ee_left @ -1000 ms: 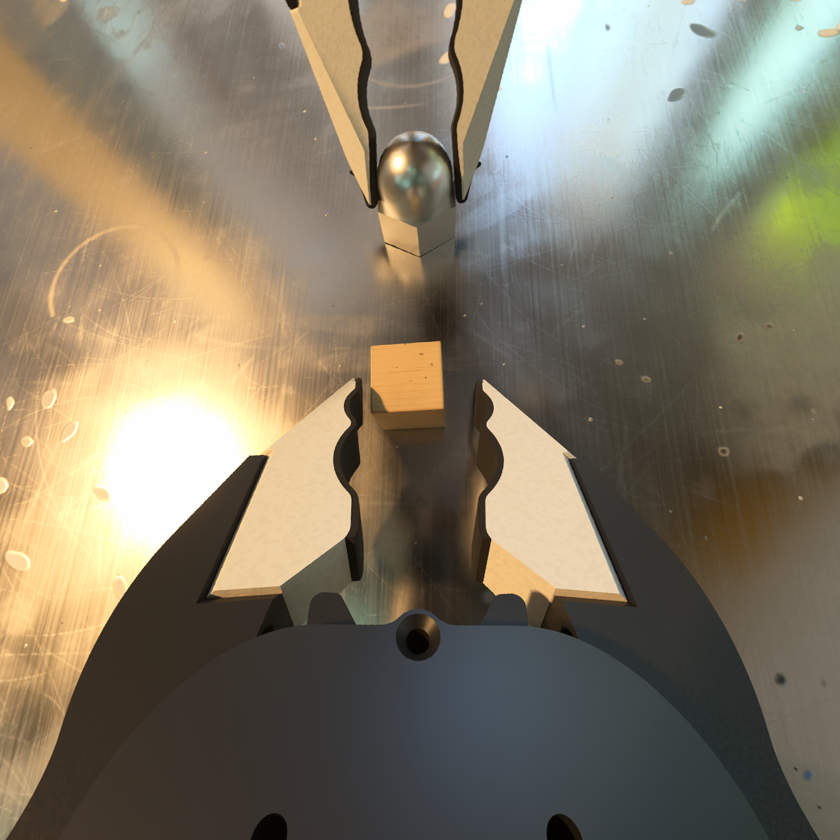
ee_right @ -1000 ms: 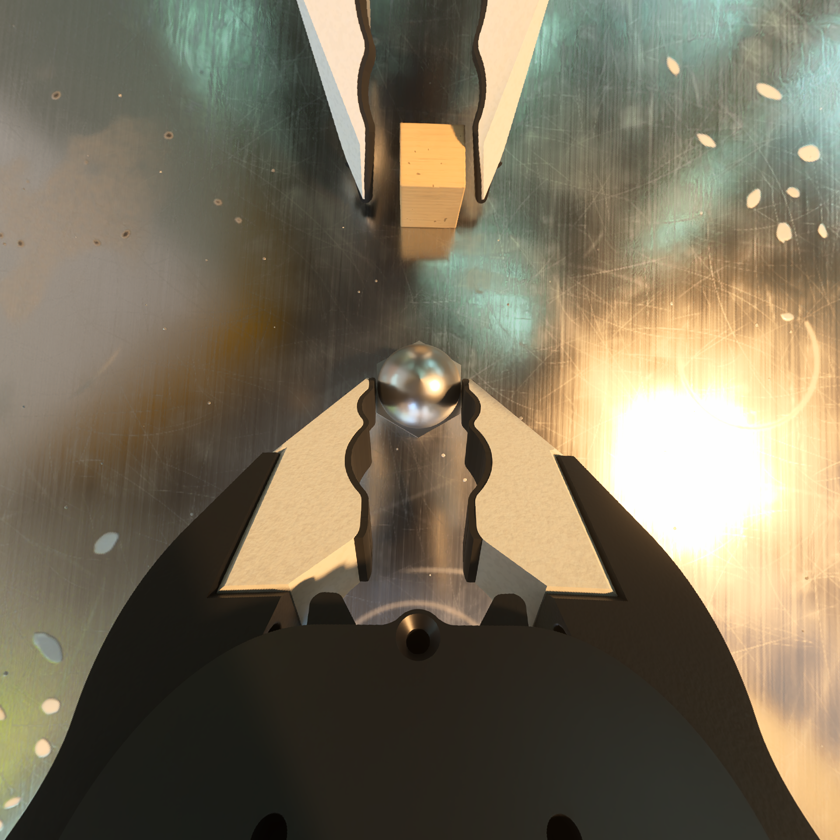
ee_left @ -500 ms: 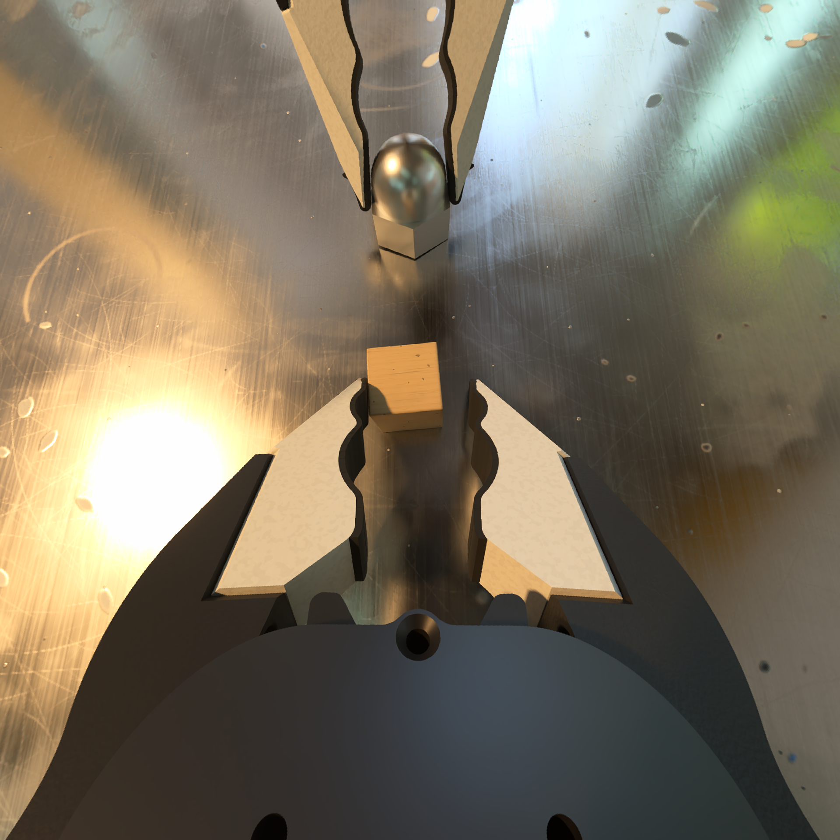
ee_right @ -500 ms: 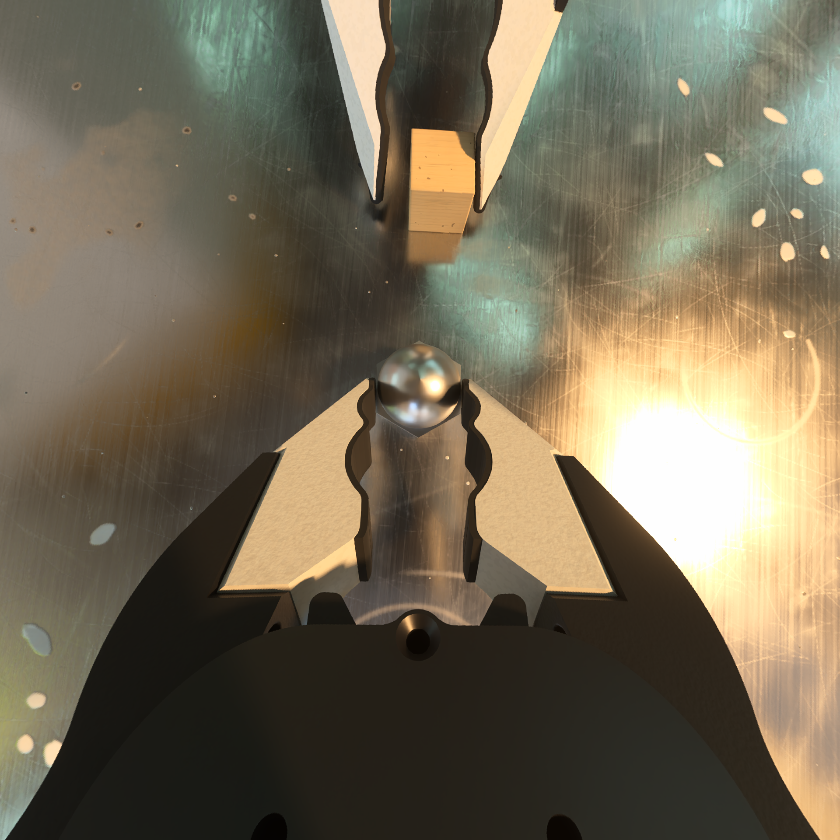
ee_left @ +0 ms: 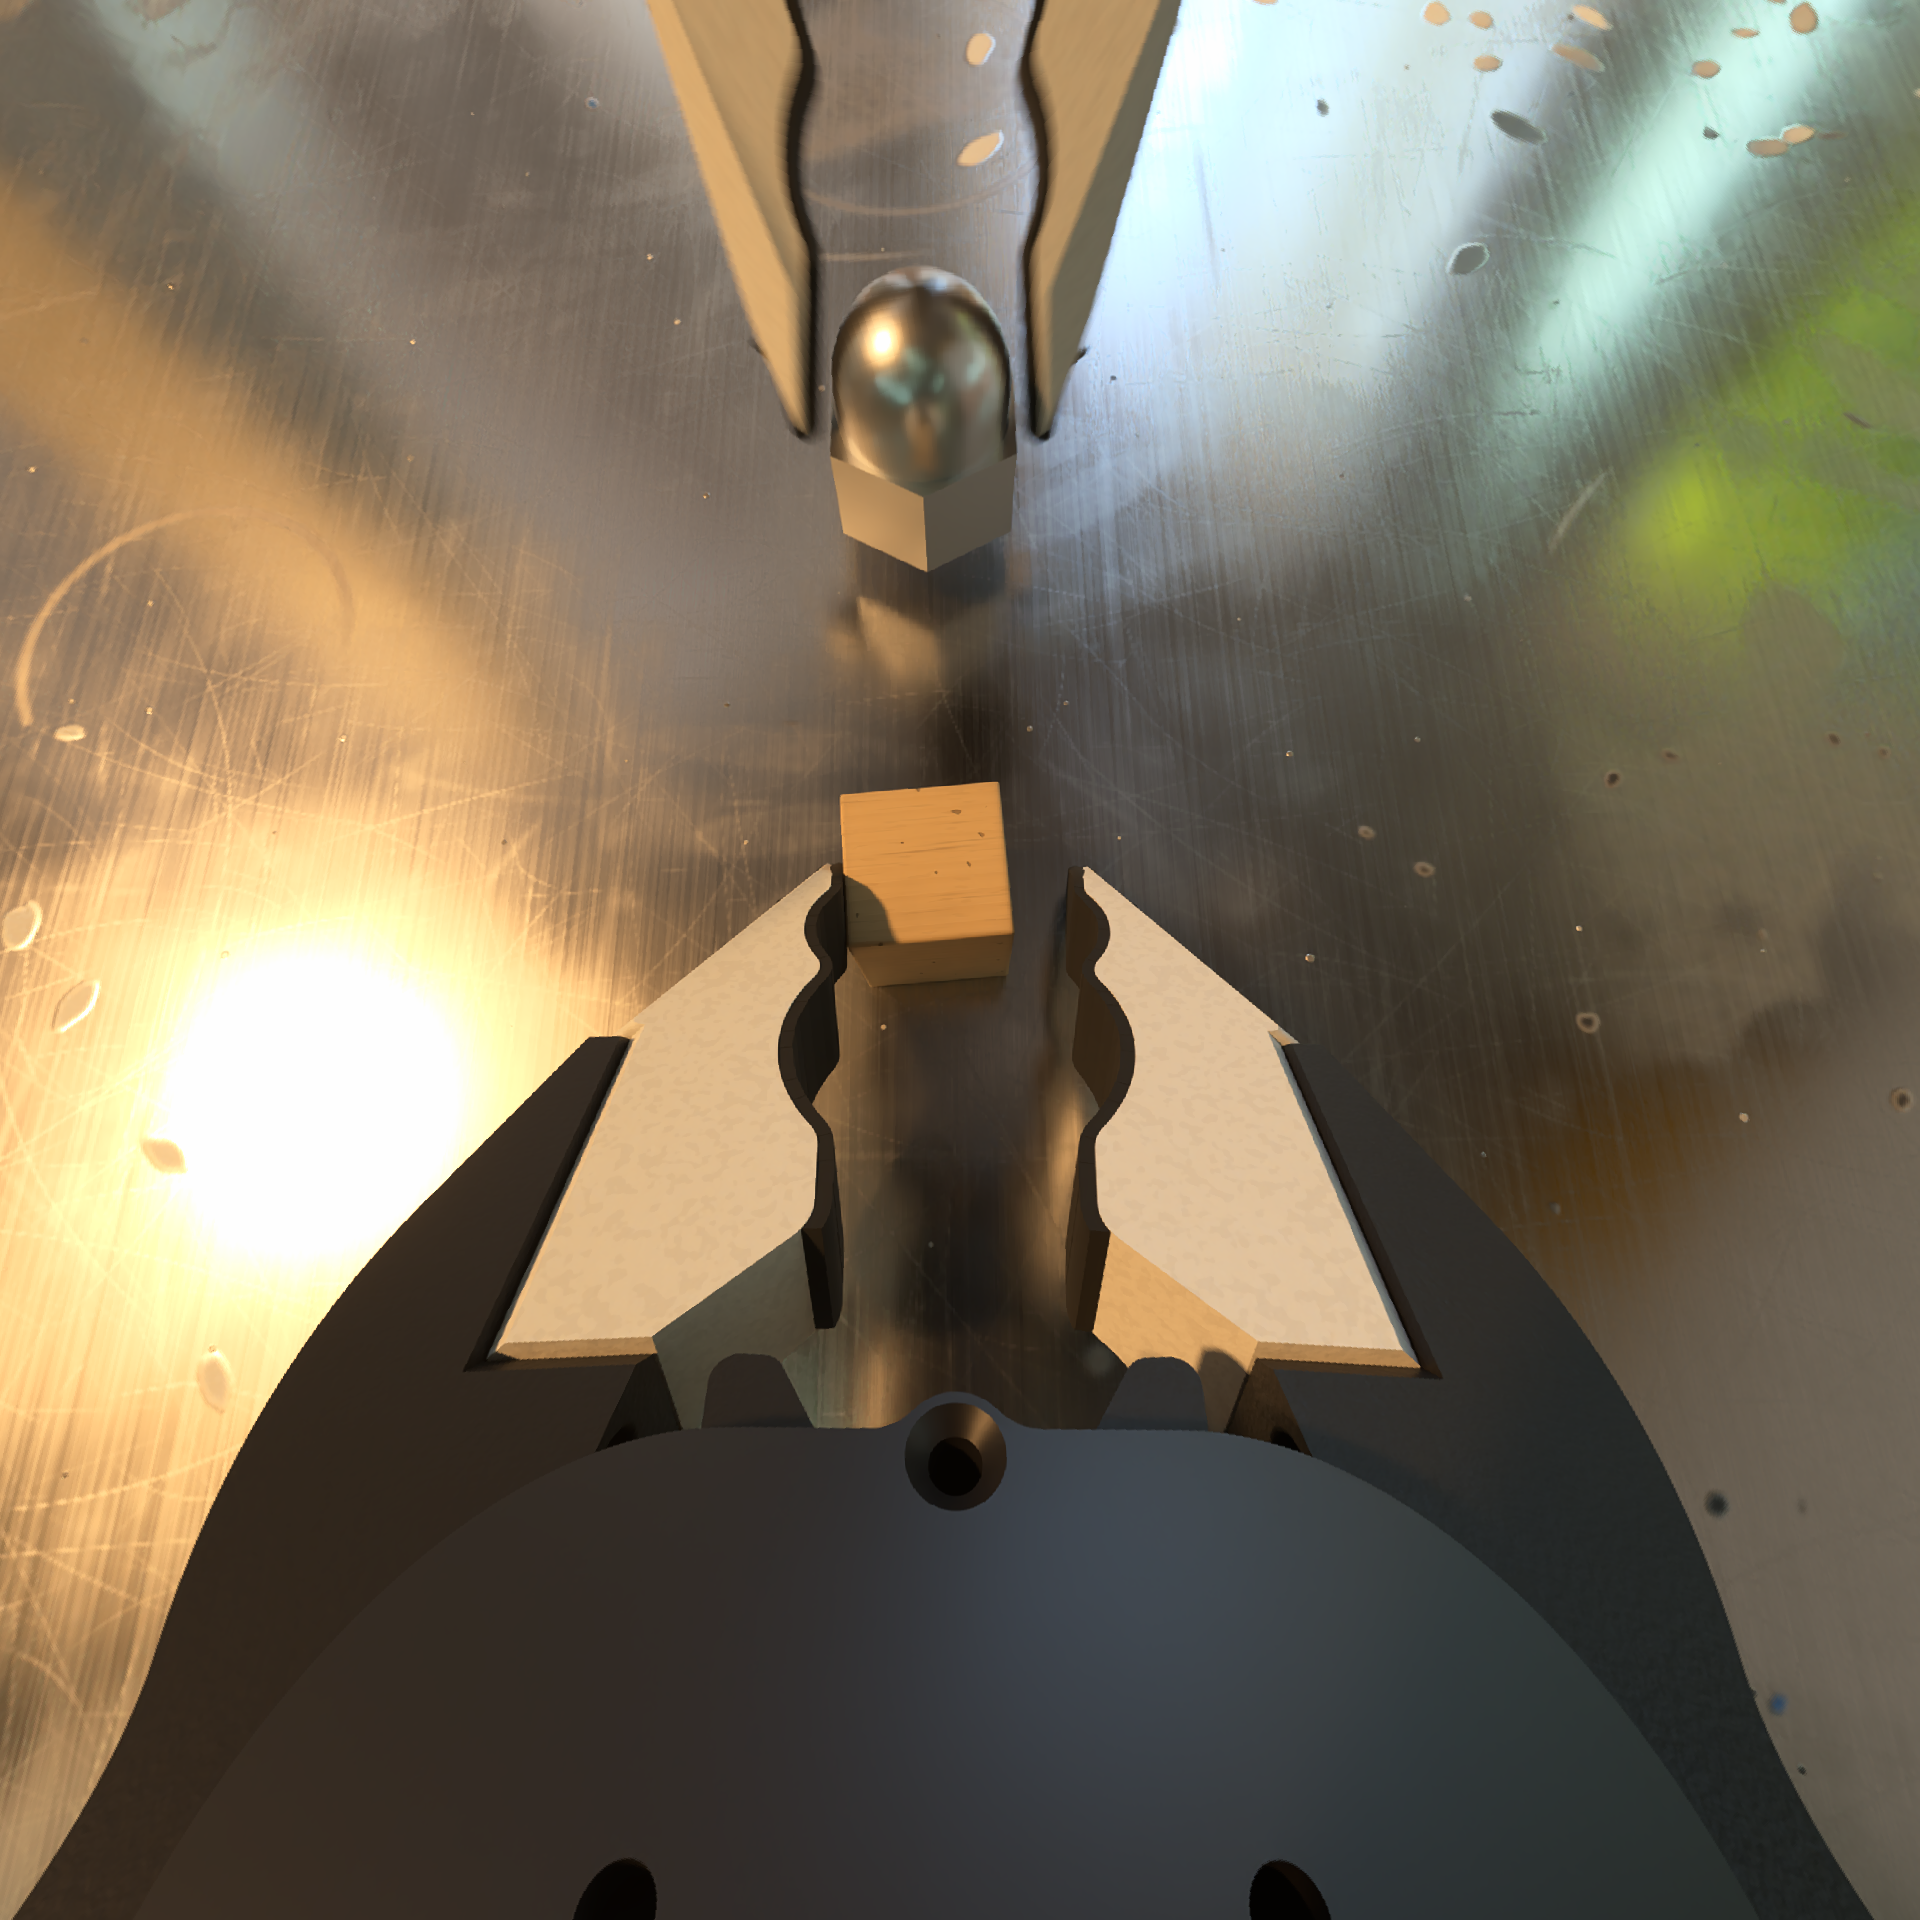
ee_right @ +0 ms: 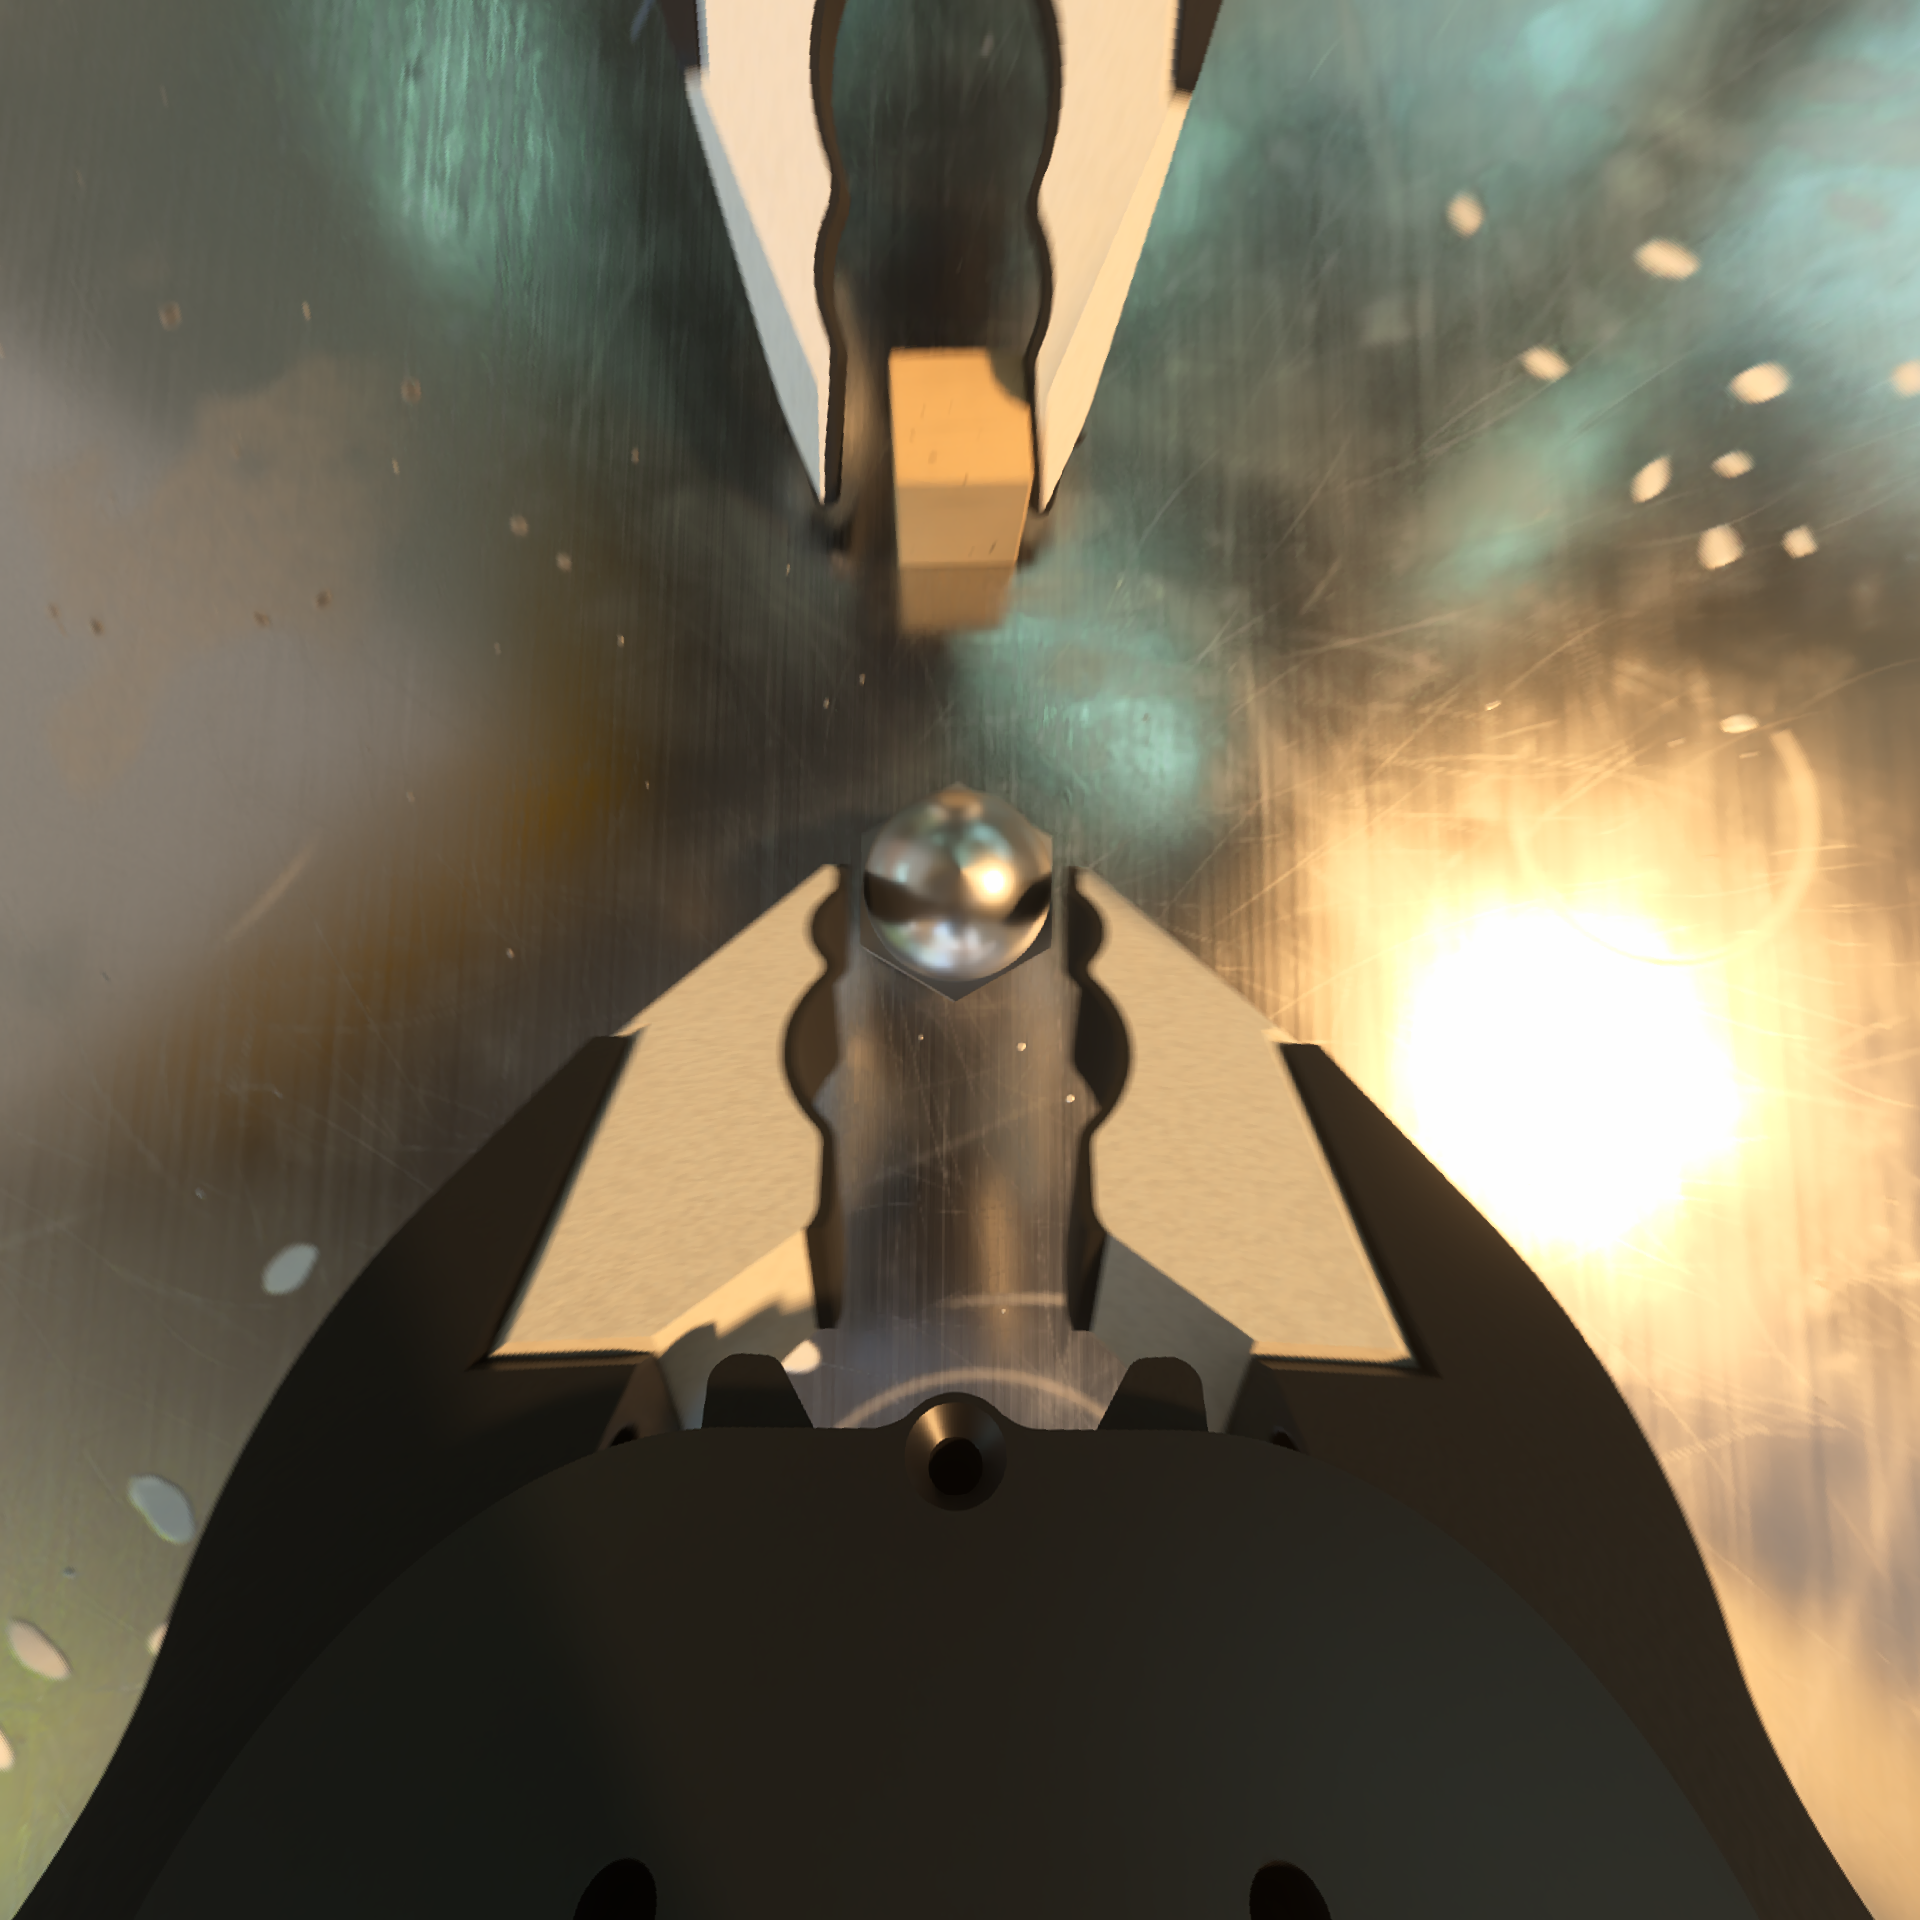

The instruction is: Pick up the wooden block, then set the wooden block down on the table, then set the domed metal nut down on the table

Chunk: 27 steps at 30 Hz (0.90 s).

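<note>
The wooden block (ee_left: 925,883) stands on the scratched metal table (ee_left: 416,540) between the fingertips of my left gripper (ee_left: 956,883). The left gripper is open: its left finger touches the block and a gap shows at its right finger. My right gripper (ee_right: 956,883) is shut on the domed metal nut (ee_right: 956,904), dome up, at its fingertips. In the left wrist view the nut (ee_left: 923,416) hangs just above the table, apart from its reflection, straight beyond the block. In the right wrist view, which is blurred, the block (ee_right: 961,488) sits between the left gripper's fingers.
The table is shiny and scratched, with small pale specks (ee_left: 1507,125) scattered at the edges. A bright glare patch (ee_left: 312,1101) lies left of my left gripper and shows again in the right wrist view (ee_right: 1558,1091). The two grippers face each other, tips close together.
My right gripper has lifted the nut slightly off the table. My left gripper's jaws have narrowed around the block, which has not moved.
</note>
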### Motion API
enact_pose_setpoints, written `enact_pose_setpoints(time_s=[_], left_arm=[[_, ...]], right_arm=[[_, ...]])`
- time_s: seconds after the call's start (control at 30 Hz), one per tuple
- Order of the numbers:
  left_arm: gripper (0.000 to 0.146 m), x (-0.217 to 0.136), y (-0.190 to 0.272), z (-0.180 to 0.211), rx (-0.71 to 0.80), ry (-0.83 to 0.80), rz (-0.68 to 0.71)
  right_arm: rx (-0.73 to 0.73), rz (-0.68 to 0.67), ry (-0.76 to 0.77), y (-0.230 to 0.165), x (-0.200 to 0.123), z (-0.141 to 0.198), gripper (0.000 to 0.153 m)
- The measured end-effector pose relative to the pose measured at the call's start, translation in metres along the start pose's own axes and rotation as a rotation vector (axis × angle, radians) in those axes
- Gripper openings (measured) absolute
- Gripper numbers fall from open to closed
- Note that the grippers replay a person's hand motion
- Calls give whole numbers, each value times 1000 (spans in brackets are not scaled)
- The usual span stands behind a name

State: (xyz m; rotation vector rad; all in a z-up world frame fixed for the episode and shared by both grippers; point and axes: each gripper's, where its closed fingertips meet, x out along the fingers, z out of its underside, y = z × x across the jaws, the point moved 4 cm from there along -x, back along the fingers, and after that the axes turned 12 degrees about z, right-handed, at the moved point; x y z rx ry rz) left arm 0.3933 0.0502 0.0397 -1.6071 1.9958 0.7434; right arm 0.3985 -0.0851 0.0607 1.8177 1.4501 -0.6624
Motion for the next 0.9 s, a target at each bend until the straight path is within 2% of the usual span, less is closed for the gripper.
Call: enact_pose_setpoints(time_s=[0.07,0.17,0.27,0.43,0.53,0.6,0.8,0.9], left_arm=[[40,0,0,0,6,-3,-8],[40,0,0,0,6,-4,-12],[40,0,0,0,18,-11,-14],[40,0,0,1,29,-14,-24],[40,-1,-1,2,22,-18,-48],[40,-1,-1,2,13,-19,-59],[43,0,3,2,-18,-15,-97],[44,1,4,2,-19,-16,-95]], right_arm=[[8,55,26,1,-10,-16,73],[-24,117,29,-8,-4,-41,84],[-134,175,-91,-6,16,-40,83],[-127,41,-230,11,29,-25,79],[-128,13,-264,7,35,-27,67],[-134,39,-299,5,38,-29,64],[31,89,-334,-1,38,-32,58],[41,85,-352,-5,37,-32,62]])
